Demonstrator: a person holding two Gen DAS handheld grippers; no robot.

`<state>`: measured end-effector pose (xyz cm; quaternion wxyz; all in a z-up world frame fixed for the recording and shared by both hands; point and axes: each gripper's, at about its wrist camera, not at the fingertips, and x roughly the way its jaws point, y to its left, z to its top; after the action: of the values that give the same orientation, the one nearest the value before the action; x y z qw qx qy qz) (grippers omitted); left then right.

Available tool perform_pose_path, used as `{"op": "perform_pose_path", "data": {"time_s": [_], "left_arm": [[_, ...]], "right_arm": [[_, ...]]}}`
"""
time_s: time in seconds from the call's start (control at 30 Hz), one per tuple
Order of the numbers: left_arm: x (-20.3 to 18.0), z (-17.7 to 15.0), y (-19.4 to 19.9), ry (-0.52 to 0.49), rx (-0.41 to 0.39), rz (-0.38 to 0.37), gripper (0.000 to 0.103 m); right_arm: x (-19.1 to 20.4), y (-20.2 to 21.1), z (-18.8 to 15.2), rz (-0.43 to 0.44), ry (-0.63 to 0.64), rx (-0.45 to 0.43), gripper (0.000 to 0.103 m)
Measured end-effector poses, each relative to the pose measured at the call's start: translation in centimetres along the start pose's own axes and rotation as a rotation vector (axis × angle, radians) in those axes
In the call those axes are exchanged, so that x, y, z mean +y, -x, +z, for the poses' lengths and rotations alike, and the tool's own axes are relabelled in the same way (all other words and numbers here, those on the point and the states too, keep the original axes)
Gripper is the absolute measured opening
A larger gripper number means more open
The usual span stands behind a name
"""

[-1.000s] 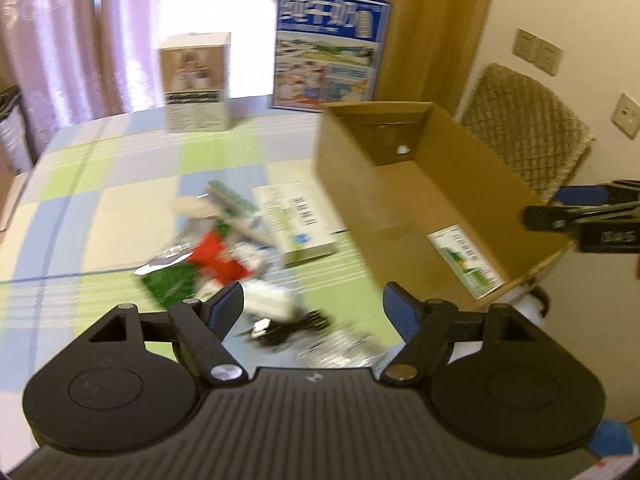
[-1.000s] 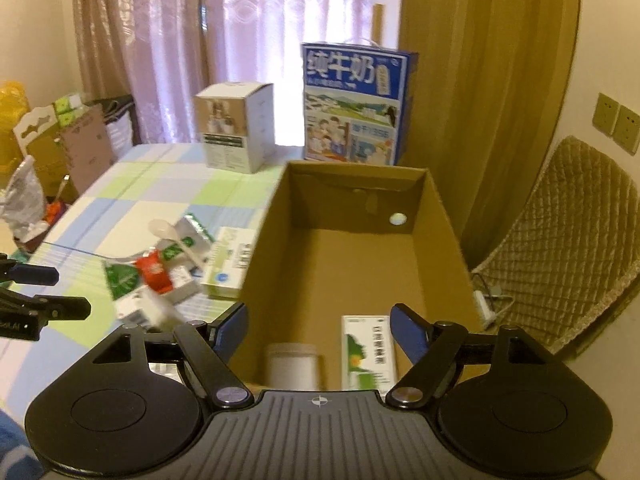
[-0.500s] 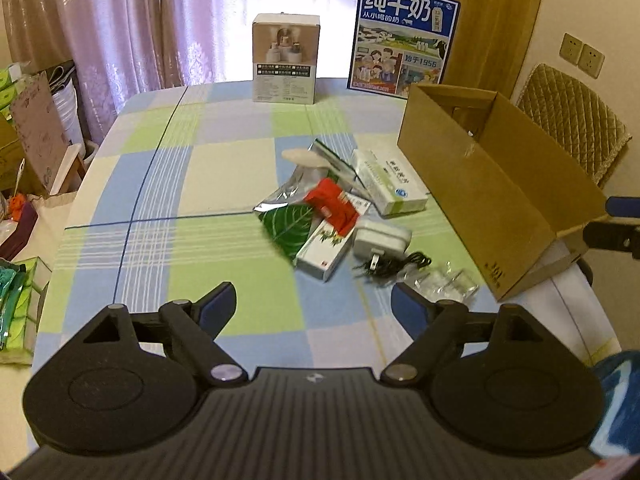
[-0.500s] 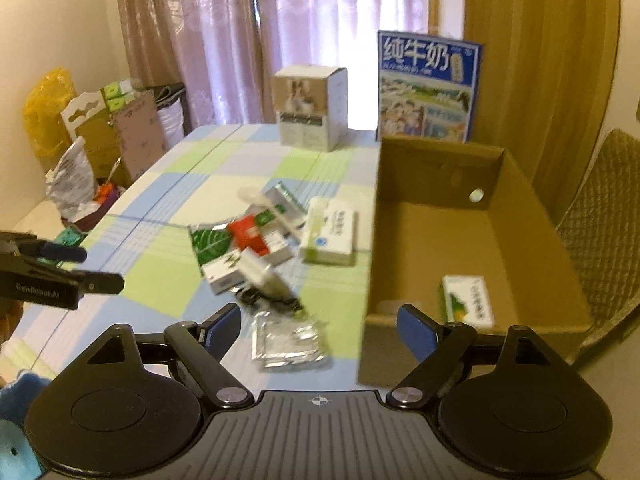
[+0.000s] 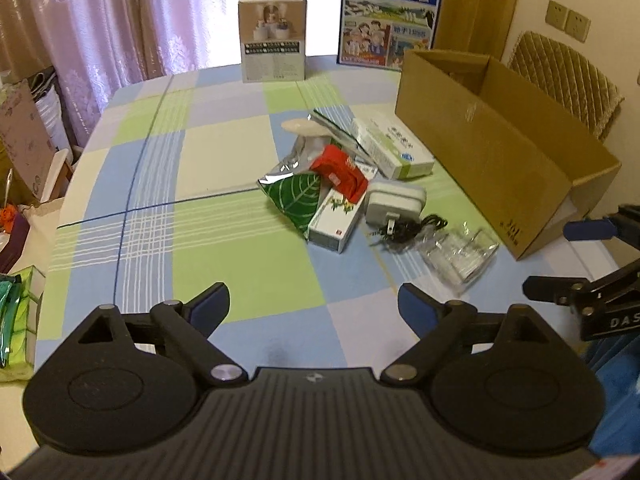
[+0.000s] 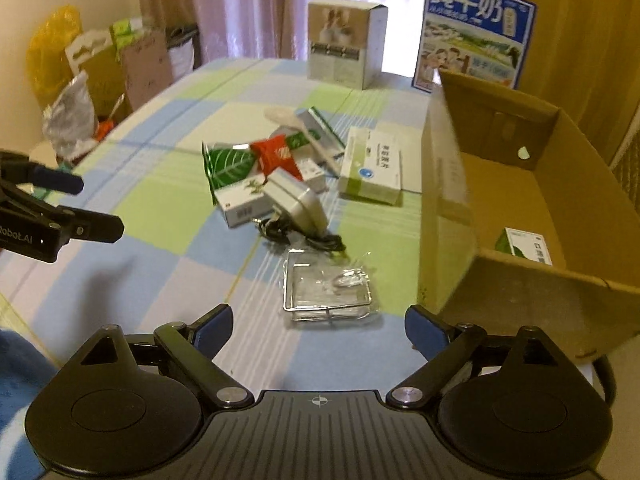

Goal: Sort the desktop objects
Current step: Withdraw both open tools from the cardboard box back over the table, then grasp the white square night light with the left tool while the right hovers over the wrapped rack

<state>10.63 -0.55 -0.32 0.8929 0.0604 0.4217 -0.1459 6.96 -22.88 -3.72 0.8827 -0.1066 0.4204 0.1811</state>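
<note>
A pile of small items lies mid-table: a green leaf packet [image 5: 294, 196], a red packet [image 5: 340, 172], a white charger with black cable [image 5: 394, 202], a white-green medicine box [image 5: 390, 148], a clear plastic pack [image 5: 460, 252], a white spoon [image 5: 304, 126]. A cardboard box [image 5: 500, 148] stands to the right and holds a green-white carton [image 6: 524, 246]. My left gripper [image 5: 314, 304] is open and empty over the near table. My right gripper [image 6: 318, 326] is open and empty, just short of the clear plastic pack [image 6: 328, 288].
A brown-white carton [image 5: 274, 38] and a blue milk box [image 5: 390, 16] stand at the table's far edge. A padded chair [image 5: 568, 76] is behind the cardboard box. Bags and boxes [image 6: 92, 76] crowd the floor at the left.
Both grippers have pulled back from the cardboard box toward the near table edge. The right gripper has swung left from over the box to face the pile. Both stay open.
</note>
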Motion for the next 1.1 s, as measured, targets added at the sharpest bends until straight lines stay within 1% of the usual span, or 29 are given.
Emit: {"op": "perform_pose_path", "data": {"time_s": [0.17, 0.43, 0.67, 0.97, 1.0, 1.1], "left_arm": [[0.2, -0.1, -1.9, -0.043, 0.016, -0.030, 0.090], [0.0, -0.1, -4.5, -0.116, 0.032, -0.065, 0.091], [0.7, 0.1, -5.9, -0.110, 0.037, -0.076, 0.092], [1.1, 0.2, -7.1, -0.081, 0.037, -0.105, 0.093], [1.2, 0.2, -7.2, -0.078, 0.039, -0.105, 0.093], [1.1, 0.1, -7.7, -0.085, 0.047, -0.107, 0.093]], "right_arm": [[1.2, -2.1, -0.2, -0.022, 0.075, 0.025, 0.093], [1.0, -5.0, 0.7, -0.066, 0.072, 0.035, 0.093], [1.4, -7.4, 0.5, -0.155, 0.113, 0.069, 0.093], [0.4, -8.7, 0.5, -0.148, 0.031, 0.079, 0.092], [0.2, -8.8, 0.5, -0.148, 0.024, 0.081, 0.091], [-0.1, -8.9, 0.5, -0.132, -0.001, 0.087, 0.079]]}}
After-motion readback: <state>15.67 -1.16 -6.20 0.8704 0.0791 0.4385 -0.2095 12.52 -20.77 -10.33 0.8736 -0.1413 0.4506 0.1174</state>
